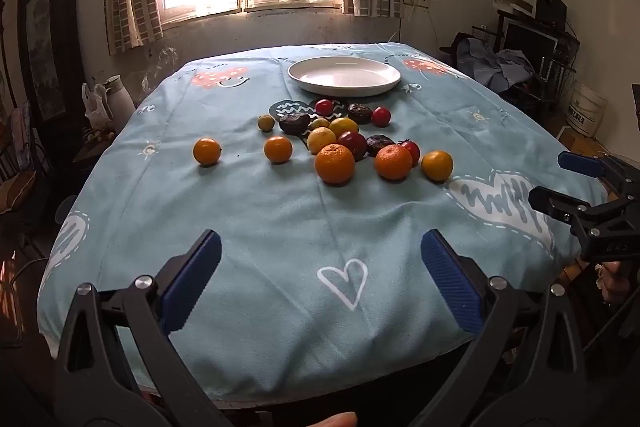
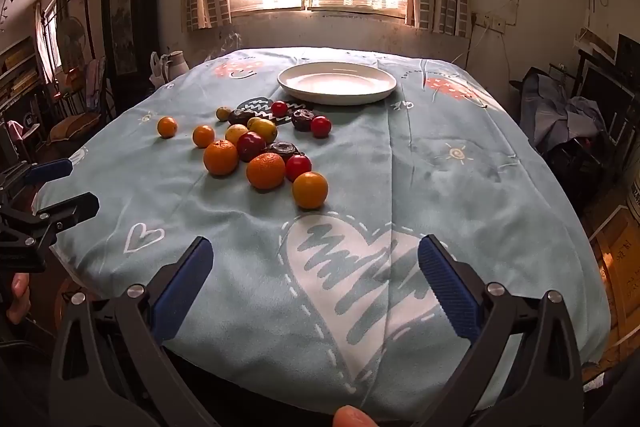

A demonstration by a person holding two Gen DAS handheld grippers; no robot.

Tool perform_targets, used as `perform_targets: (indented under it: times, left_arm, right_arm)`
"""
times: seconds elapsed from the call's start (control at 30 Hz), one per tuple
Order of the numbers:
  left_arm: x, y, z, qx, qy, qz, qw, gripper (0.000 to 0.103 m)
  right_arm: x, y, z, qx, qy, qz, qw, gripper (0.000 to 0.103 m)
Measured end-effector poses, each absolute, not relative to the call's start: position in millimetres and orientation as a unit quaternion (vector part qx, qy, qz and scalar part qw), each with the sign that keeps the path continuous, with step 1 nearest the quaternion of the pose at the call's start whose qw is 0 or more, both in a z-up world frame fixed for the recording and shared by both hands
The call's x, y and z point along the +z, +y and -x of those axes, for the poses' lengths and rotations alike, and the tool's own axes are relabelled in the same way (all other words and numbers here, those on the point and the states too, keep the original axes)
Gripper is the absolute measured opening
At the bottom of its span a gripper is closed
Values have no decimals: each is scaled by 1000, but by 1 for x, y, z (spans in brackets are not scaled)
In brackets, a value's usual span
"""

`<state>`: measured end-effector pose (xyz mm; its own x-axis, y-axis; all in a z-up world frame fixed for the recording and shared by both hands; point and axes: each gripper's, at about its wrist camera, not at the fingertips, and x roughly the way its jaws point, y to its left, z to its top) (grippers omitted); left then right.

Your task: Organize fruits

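At nine o'clock on the desk [image 1: 280, 227], a lone orange [image 1: 207, 151] sits apart from the rest, with a second orange [image 1: 278, 149] just right of it. Towards the middle lies the main cluster of fruit [image 1: 344, 139]: oranges in front, yellow, red and dark pieces touching behind them. The spread looks like a plain starting heap, set within reach of both hands. At twelve o'clock, beyond the cluster, stands the white plate [image 1: 344, 87], bare, likely the place where fruit is meant to go. At four o'clock of the cluster a last orange [image 1: 437, 165] lies nearest the right side.

The left gripper [image 1: 320, 275] hangs over the near edge at six o'clock, jaws wide, nothing between them. The right gripper [image 2: 316, 275] does the same further right, jaws wide and bare. Open cloth lies between both tools and the fruit, so the approach is free. The cloth drops off at the desk's sides, where a nudged orange could roll away.
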<state>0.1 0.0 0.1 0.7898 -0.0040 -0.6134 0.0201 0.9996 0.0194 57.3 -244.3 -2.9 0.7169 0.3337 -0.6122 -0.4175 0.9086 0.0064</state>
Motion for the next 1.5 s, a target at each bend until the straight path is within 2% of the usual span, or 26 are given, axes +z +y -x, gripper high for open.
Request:
perform_targets:
  times: [1.5]
  left_arm:
    - [0, 2, 1, -8, 326, -3, 945, 101]
  right_arm:
    - [-6, -242, -60, 201, 330, 67, 920, 102]
